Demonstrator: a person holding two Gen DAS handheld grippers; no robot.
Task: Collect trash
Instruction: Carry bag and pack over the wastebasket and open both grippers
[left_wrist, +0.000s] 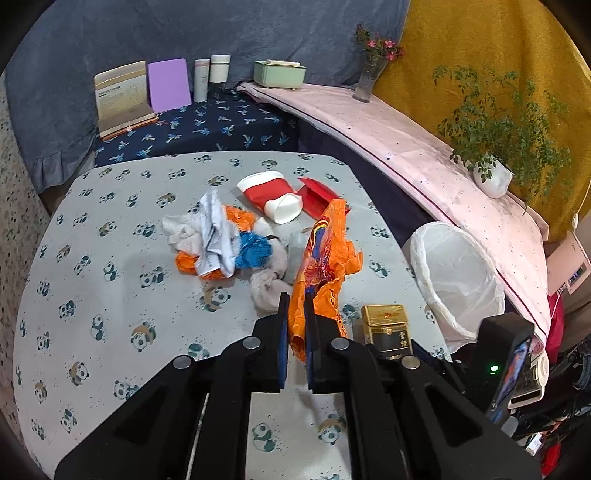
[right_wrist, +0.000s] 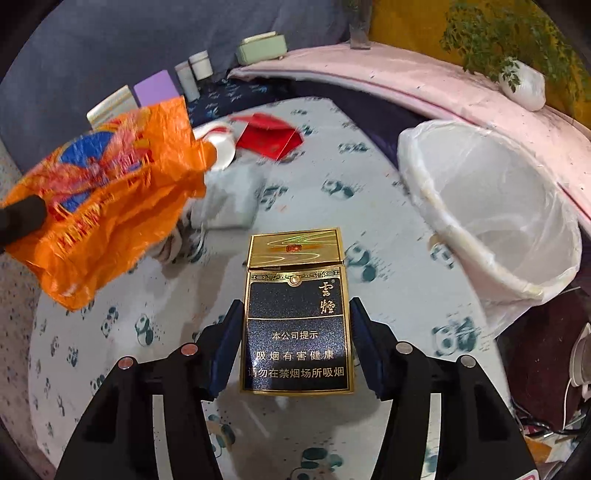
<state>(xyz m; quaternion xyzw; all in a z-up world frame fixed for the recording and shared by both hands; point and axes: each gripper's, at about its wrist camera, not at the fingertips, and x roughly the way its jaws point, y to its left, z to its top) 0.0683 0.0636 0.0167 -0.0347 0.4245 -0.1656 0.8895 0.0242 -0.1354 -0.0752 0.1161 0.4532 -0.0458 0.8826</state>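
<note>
Right now my left gripper (left_wrist: 295, 306) is pinched tight on a crinkled orange wrapper (left_wrist: 325, 254), printed with blue and red, which hangs lifted above the table. My right gripper (right_wrist: 295, 314) stands wide, its two blue-padded fingers (right_wrist: 229, 332) against the sides of a cigarette pack (right_wrist: 295, 314): black front with gold trim, white Chinese lettering, a gold lid with wavy lines. The pack looks clear of the cloth, but the blur makes that hard to judge.

More trash lies in a heap on the table: a crumpled white and orange bundle with a blue scrap (left_wrist: 221, 240), a red-and-white paper cup (left_wrist: 269, 195) on its side, and a red envelope (left_wrist: 317, 195) just beside it. A bin lined with a white plastic bag (right_wrist: 491, 206) stands at the table's right edge.

The table wears a pale cloth printed with pandas (left_wrist: 110, 258). Behind it, a navy cloth carries a purple box (left_wrist: 170, 85), two white canisters (left_wrist: 212, 74) and a green case (left_wrist: 279, 74). A pink-covered ledge (left_wrist: 406, 140) holds a potted plant (left_wrist: 495, 177) and a flower vase (left_wrist: 369, 77), with yellow fabric behind.
</note>
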